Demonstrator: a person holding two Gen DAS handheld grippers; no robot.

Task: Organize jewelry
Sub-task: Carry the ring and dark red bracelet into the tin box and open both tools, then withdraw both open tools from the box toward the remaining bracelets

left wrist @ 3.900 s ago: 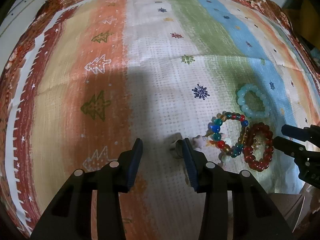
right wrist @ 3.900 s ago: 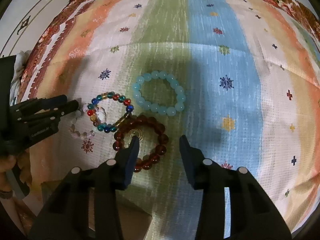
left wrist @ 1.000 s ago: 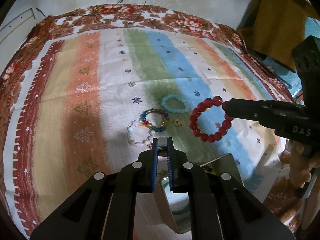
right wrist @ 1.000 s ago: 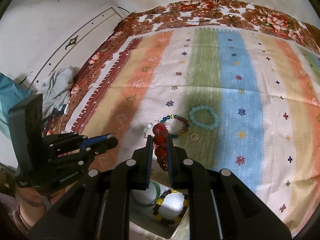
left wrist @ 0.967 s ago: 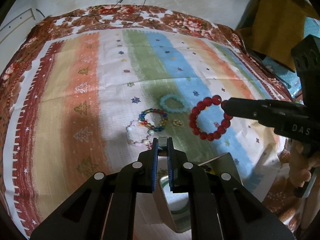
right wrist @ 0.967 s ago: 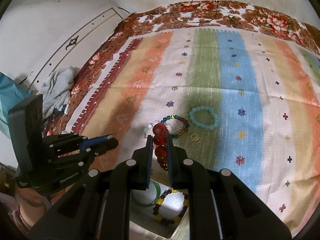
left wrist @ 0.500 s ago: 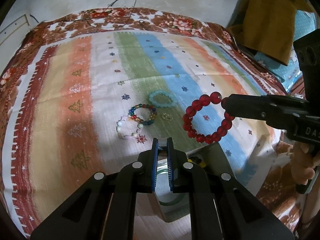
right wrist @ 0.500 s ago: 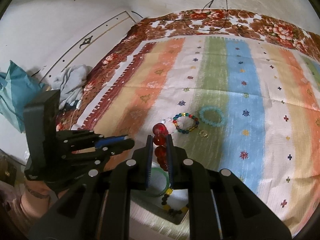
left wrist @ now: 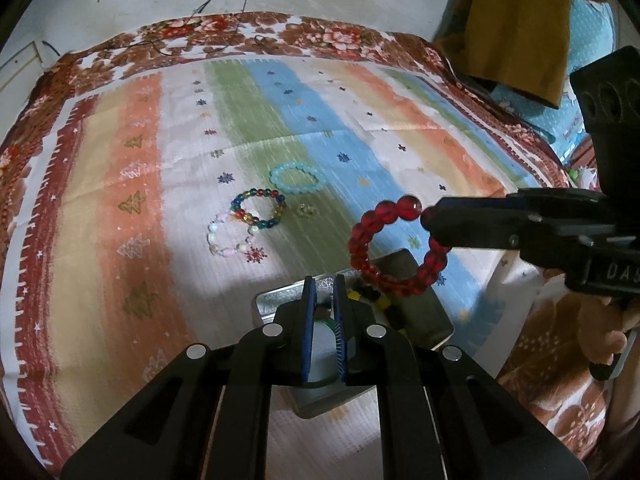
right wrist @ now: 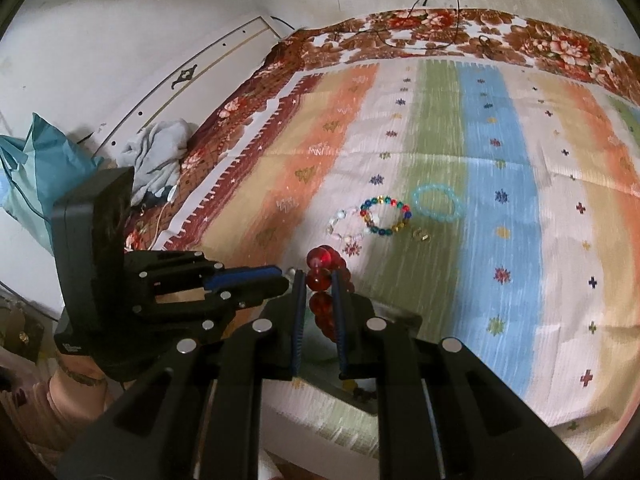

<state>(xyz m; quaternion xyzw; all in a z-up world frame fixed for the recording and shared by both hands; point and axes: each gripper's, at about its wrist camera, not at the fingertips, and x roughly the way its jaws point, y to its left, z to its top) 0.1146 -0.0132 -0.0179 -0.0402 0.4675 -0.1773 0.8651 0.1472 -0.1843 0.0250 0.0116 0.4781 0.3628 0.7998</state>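
Observation:
My right gripper (right wrist: 317, 280) is shut on a red bead bracelet (left wrist: 374, 240), which hangs in the air over a metal tin (left wrist: 432, 320); the bracelet also shows between my right fingers (right wrist: 320, 280). My left gripper (left wrist: 323, 284) is shut with nothing visible between its fingers, low over the tin's near side. On the striped cloth (left wrist: 120, 240) lie a multicolour bead bracelet (left wrist: 258, 208), a pale pink-white bracelet (left wrist: 230, 236), a light blue bracelet (left wrist: 298, 178) and a small gold piece (left wrist: 306, 211). The tin holds a green bangle and a dark-and-yellow bead bracelet (left wrist: 372, 296).
The cloth's floral border (left wrist: 240, 32) runs along a white wall at the back. A mustard cloth (left wrist: 516, 28) hangs at the right. In the right wrist view, grey clothes (right wrist: 156, 152) and a teal bag (right wrist: 36, 168) lie left of the bed.
Both grippers have pulled back and risen. My right gripper picked the red bracelet off the cloth and carried it over the tin. My left gripper closed.

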